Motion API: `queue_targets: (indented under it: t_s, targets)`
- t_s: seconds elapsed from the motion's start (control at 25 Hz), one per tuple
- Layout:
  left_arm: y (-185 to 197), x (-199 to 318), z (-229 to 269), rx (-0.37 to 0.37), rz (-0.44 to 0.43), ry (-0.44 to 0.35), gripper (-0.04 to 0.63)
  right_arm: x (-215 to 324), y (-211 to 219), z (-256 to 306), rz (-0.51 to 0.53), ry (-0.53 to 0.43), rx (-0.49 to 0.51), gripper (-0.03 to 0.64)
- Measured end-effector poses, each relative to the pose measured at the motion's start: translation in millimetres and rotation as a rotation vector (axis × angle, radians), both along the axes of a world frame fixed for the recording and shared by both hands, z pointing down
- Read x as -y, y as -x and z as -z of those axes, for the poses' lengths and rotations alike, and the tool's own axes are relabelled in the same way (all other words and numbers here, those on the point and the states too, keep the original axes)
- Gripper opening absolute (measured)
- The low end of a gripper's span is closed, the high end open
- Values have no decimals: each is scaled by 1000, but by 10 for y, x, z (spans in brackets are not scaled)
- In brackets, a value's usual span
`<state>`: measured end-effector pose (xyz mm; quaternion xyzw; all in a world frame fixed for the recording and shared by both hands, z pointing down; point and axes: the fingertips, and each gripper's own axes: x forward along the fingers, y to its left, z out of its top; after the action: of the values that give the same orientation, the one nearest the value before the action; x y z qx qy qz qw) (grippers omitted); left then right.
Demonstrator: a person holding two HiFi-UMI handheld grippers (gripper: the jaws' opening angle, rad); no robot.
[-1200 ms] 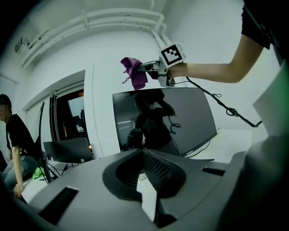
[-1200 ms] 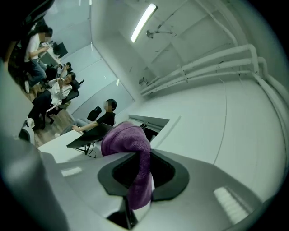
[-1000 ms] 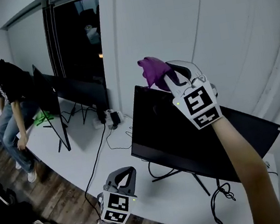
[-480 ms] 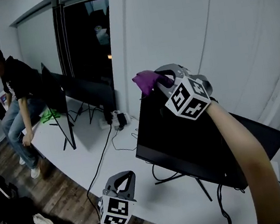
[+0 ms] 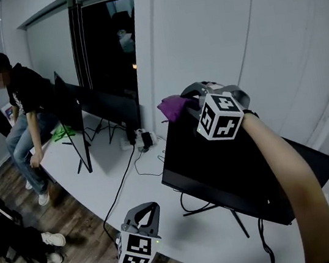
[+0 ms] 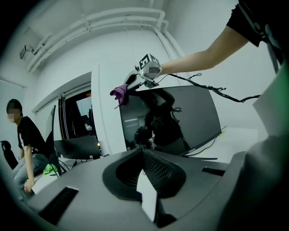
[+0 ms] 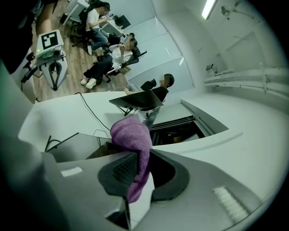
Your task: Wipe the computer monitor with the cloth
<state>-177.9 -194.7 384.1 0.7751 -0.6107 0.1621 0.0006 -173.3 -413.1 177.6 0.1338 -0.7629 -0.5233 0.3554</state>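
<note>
A black monitor (image 5: 233, 172) stands on the white desk (image 5: 99, 187), its dark screen (image 6: 180, 117) facing me. My right gripper (image 5: 190, 106) is shut on a purple cloth (image 5: 174, 106) and holds it at the monitor's top left corner. In the right gripper view the cloth (image 7: 134, 146) bulges out from between the jaws of the right gripper (image 7: 135, 167). The left gripper view shows the same cloth (image 6: 120, 93) against the screen's upper corner. My left gripper (image 5: 144, 214) hangs low near the desk's front edge, shut and holding nothing; its jaws (image 6: 143, 173) meet.
A second monitor (image 5: 73, 120) and a dark screen (image 5: 114, 108) stand further left on the desk, with cables (image 5: 120, 184) and a power strip (image 5: 144, 140). A person (image 5: 23, 119) sits on the desk's far end. A green cloth (image 5: 61, 133) lies there.
The right gripper with the cloth has come down from above the monitor to its top left corner. The left gripper has stayed low.
</note>
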Motion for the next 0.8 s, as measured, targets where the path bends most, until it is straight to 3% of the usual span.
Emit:
queue_targets:
  t_s: [0.8]
  targets:
    - [-549,101,26,-12,-99,-14,6,-197,-643,-68,-35,33,-38,67]
